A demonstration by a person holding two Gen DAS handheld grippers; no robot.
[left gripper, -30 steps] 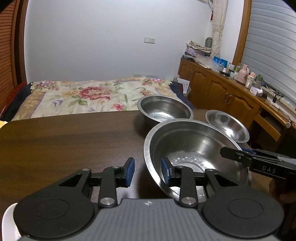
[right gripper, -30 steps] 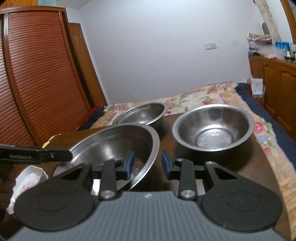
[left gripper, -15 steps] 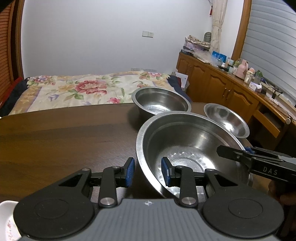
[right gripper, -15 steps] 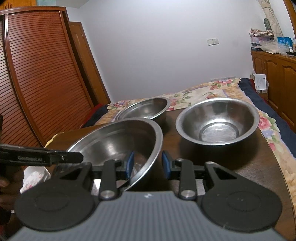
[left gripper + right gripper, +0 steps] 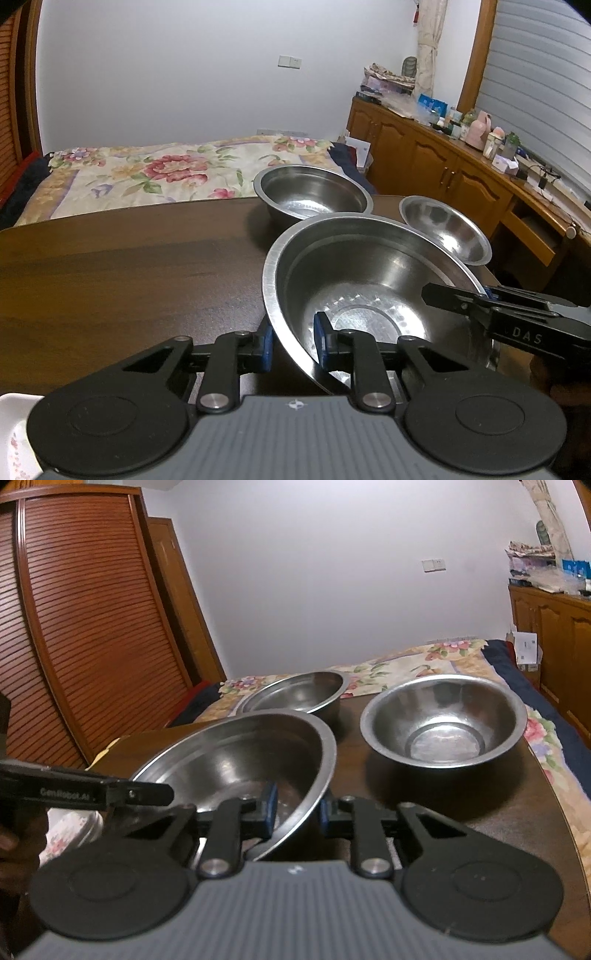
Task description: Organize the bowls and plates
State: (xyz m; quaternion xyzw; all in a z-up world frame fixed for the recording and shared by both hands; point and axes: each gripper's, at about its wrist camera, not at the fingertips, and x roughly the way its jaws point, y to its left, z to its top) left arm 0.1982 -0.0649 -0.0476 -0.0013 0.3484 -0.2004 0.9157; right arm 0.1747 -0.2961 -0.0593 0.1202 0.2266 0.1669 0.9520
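Both grippers have just been closing on the big bowl [image 5: 369, 295], each with the rim between its fingers: the left gripper [image 5: 293, 345] takes the bowl's left wall, the right gripper [image 5: 295, 812] the opposite wall. In each wrist view one blue pad sits inside the bowl and the other outside, narrower than half a second ago; whether they press the metal fully cannot be told, though they look clamped on it. The bowl now reads as tilted, its left edge raised off the counter [image 5: 129, 277]. Two smaller steel bowls stand beyond it, well clear: a deep one [image 5: 314, 195] straight ahead at the far edge, a shallower one [image 5: 443, 229] to the right. A white floral dish [image 5: 14, 435] lies near the left gripper. Judging by the task, nesting comes next, and the held bowl is the widest.
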